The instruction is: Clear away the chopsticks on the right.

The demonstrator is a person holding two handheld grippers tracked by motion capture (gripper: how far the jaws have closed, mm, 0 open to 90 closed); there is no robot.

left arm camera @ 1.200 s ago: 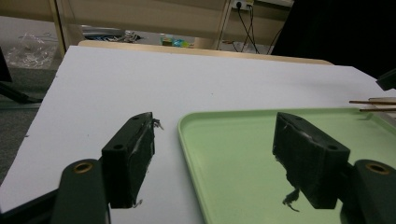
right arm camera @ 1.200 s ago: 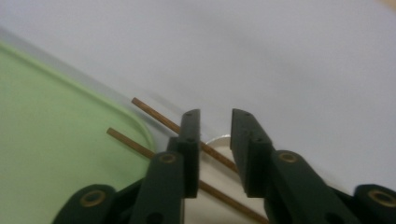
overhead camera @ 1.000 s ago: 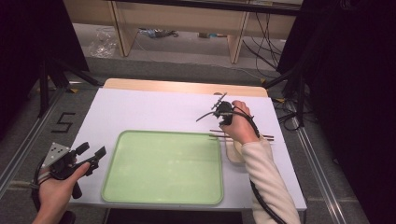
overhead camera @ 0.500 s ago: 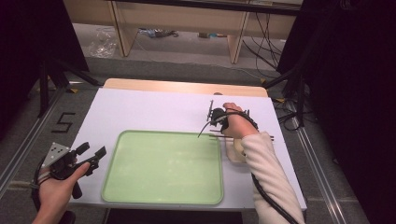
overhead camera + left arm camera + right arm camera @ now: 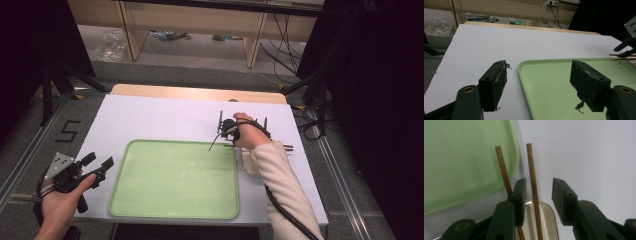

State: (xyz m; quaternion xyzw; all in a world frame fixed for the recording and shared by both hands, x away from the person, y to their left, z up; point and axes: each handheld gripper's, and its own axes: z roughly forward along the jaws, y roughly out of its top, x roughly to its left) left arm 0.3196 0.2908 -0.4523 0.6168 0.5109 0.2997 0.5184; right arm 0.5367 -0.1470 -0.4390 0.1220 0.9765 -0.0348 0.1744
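White tabletop (image 5: 165,117) spreads under everything, and on it sits the pale green tray (image 5: 175,180), bare inside, taking up the middle of the near side. Off its right edge, a small cream dish (image 5: 248,164) rests on the table, and across that dish lie two brown wooden chopsticks (image 5: 532,172), side by side, their tips reaching past the tray's corner.

Down at the near left, the left gripper (image 5: 98,166) hangs by the tray's left rim, jaws spread wide with nothing between them. The action is on the other side: the right gripper (image 5: 539,195) is right over the chopsticks, and its jaws have just been closing in. They are not clamped yet. In the right gripper view one stick runs up between the jaws, clear of both pads, while the other stick passes outside the left jaw, seemingly under it.

That is the risk. If the jaws shut like this, I judge they catch a single stick and leave its partner behind, or the left jaw knocks the outer one off the dish. A round thin stick could also roll or pivot in the pads if pinched off-centre.
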